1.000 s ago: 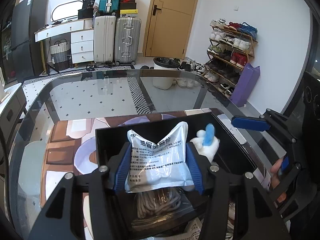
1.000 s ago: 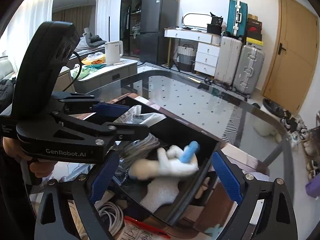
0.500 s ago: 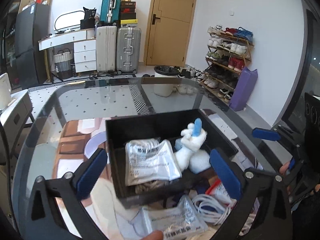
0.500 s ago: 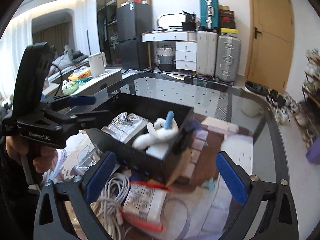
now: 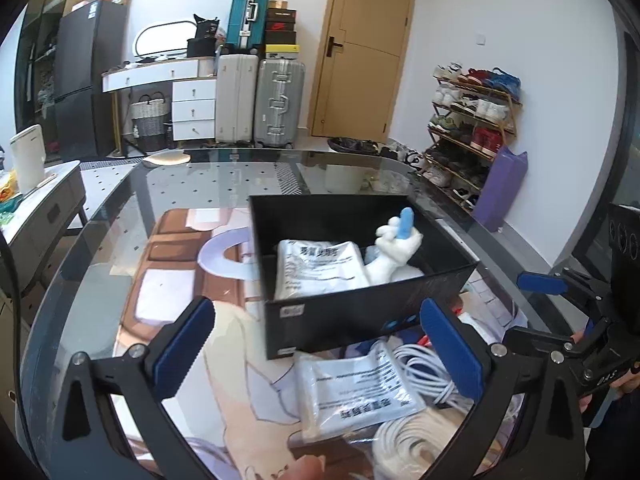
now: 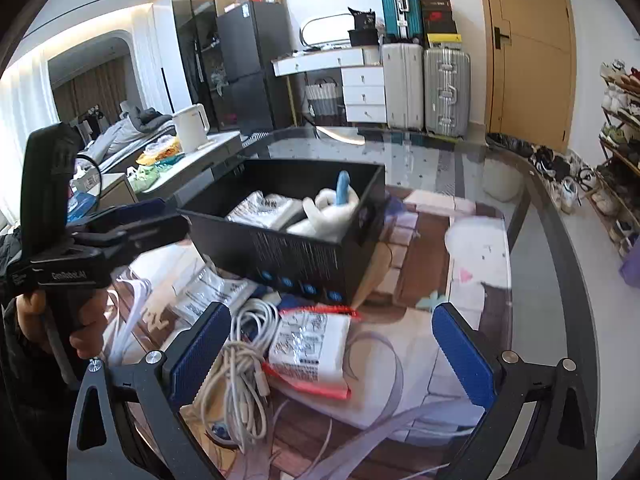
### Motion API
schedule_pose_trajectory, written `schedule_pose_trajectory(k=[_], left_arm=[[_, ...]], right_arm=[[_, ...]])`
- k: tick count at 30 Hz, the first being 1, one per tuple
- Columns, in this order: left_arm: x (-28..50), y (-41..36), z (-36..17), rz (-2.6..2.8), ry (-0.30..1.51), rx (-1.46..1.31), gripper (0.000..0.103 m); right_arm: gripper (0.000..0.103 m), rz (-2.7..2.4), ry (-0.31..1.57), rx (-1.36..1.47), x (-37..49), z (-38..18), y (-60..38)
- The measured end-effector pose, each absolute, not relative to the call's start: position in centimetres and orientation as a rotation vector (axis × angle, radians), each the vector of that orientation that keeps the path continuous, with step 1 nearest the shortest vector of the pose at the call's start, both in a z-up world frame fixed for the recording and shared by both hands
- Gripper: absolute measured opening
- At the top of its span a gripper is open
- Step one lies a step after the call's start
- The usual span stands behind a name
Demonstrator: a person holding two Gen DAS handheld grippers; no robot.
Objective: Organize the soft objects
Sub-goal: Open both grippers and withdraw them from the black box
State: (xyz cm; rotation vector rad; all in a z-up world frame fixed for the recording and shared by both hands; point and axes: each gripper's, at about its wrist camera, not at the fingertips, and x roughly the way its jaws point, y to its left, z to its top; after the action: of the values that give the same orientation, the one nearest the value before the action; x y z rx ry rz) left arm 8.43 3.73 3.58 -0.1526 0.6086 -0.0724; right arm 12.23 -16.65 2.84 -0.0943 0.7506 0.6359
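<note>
Nearest to the right wrist camera, a loose coil of white cable [image 6: 240, 364] is lying on the printed table mat [image 6: 404, 400], and just beside it a flat white plastic pouch with a red sealed edge [image 6: 308, 344] is resting. Both are judged to be light and limp: the pouch is likely to be slippery and to sag when it is lifted, so it is best taken across its thick middle and not by the thin red seam, while the cable is best pinched where several loops are bunched together, or single strands may slip out. In the left wrist view a second flat pouch of clear plastic with printed text [image 5: 356, 392] is lying near the fingers, partly over another cable coil; it is expected to behave in the same way. The right gripper [image 6: 332, 360] is being held with its blue pads wide apart above the red-edged pouch, and nothing is being touched or pressed by them. The left gripper [image 5: 316, 352] is likewise spread fully, with nothing between its pads. Further away, the black rectangular box [image 5: 360, 312] is standing on the mat, and inside it a white printed pouch [image 5: 320, 272] and a white soft toy with a blue part [image 5: 396, 248] are already lying side by side.
</note>
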Motion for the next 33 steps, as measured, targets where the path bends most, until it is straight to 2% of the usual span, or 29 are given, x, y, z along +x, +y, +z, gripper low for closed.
schedule_pose_trajectory(k=[5, 33], left_arm=[[7.7, 4.2, 3.1, -0.032, 0.575, -0.139, 0.103], [8.7, 2.6, 0.3, -0.162, 0.728, -0.055, 0.103]], right_arm=[[0.102, 0.614, 0.791, -0.108, 12.8, 1.9, -16.8], [0.102, 0.601, 0.901, -0.139, 14.9, -0.4, -15.9]])
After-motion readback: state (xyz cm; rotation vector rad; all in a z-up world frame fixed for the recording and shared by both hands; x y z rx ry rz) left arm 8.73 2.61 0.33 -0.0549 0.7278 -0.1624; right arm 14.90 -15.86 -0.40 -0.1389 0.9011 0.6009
